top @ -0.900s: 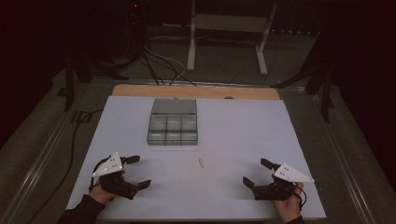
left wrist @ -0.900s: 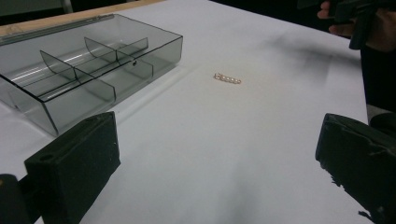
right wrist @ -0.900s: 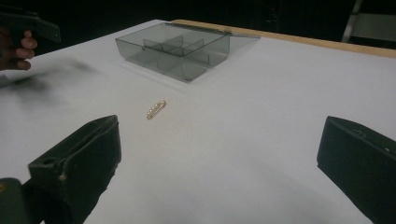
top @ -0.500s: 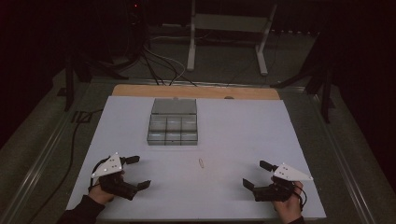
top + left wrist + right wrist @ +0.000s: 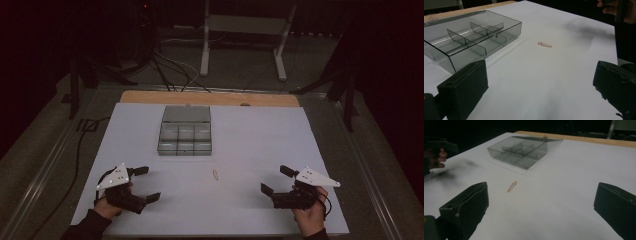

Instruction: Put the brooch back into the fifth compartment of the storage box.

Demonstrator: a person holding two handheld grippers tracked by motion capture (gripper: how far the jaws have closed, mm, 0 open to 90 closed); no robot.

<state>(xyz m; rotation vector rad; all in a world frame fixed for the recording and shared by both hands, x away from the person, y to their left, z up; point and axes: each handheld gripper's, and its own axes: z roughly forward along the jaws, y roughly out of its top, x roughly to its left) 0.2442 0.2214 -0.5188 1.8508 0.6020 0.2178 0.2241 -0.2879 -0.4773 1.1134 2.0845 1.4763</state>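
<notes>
Left gripper [image 5: 146, 183] and right gripper [image 5: 274, 180]: jaws wide apart, gripping nothing, low over white tabletop [image 5: 250, 140]. Small pinkish clip [image 5: 215, 174] lies between them, near the smoky divided box [image 5: 185, 130].

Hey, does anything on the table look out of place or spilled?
Only one thing: a small clip lies loose on the white table, outside the open compartment box. Nothing looks spilled or damaged.

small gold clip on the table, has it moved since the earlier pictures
No. The small gold clip lies at the same spot in front of the compartment box, apart from it.
</notes>
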